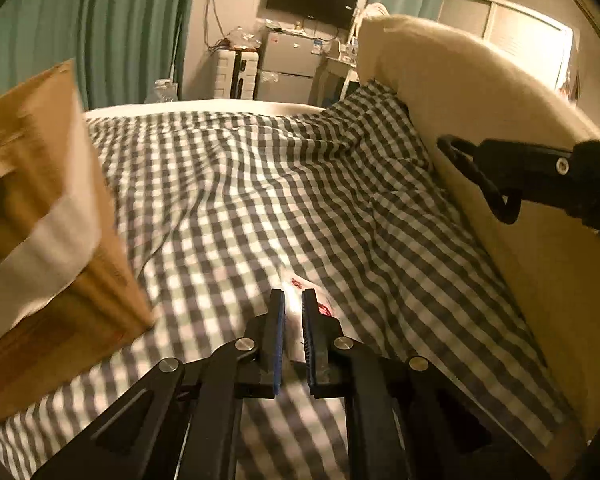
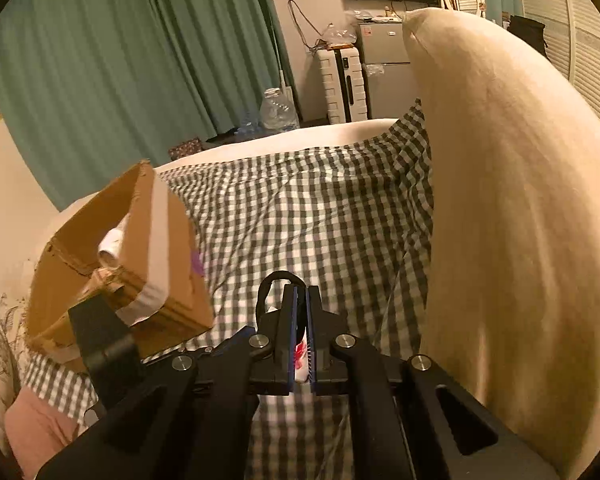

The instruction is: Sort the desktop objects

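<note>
My left gripper [image 1: 293,295] is shut on a small white packet with red print [image 1: 296,320], held just above the checked bedspread [image 1: 260,184]. My right gripper [image 2: 302,292] is shut on a black loop, like a hair tie or strap [image 2: 274,280]; a white and red item [image 2: 301,354] also shows between its fingers. In the left wrist view the right gripper [image 1: 480,176] hangs at the right with the black loop [image 1: 460,156] in it, in front of the cream pillow [image 1: 480,92]. A cardboard box [image 2: 140,248] sits at the left; a white tube [image 2: 112,246] lies in it.
The box also fills the left of the left wrist view [image 1: 48,216]. The big cream pillow [image 2: 512,200] stands along the right. A pink cloth [image 2: 36,424] lies at the lower left. A suitcase [image 2: 344,80], a fridge [image 2: 384,68] and green curtains [image 2: 140,60] are beyond the bed.
</note>
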`<state>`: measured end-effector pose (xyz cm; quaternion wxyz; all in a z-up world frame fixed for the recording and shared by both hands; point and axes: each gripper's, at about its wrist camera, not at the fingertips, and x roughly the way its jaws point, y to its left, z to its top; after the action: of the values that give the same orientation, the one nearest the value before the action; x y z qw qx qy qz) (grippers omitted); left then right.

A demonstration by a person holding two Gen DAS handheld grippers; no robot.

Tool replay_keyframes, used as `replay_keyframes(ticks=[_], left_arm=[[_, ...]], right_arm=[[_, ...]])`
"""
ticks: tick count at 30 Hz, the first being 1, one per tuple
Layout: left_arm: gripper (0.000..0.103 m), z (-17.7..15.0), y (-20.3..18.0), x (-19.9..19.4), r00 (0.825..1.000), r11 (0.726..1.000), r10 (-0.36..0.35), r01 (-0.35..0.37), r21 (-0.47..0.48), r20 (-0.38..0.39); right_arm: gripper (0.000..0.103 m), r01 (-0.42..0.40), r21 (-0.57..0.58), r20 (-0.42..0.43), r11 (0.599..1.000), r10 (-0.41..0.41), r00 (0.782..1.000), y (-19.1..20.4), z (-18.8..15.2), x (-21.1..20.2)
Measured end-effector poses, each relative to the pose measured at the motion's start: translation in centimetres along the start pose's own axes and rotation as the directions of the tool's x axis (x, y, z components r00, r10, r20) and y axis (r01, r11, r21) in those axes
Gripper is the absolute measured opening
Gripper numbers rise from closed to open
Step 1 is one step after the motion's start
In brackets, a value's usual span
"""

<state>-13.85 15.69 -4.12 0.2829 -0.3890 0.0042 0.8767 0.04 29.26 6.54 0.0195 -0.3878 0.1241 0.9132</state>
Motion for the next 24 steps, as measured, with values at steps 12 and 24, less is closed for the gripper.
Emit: replay_keyframes(ticks=[12, 24], left_arm=[[0.011, -2.4, 1.2, -6.2, 0.997, 0.996, -0.076, 0.075, -0.043, -0.009], [0.061, -2.1, -0.6, 1.8, 0.991, 0.997, -0.077, 0.074, -0.025, -0.111]], right_arm=[[0.004, 0.049, 0.006, 0.024, 0.999, -0.049, 0.999, 1.4, -2.2, -5.4], [0.005, 0.07, -0.012, -0.023, 0.997, -0.07, 0.997, -0.1, -1.4, -1.1]])
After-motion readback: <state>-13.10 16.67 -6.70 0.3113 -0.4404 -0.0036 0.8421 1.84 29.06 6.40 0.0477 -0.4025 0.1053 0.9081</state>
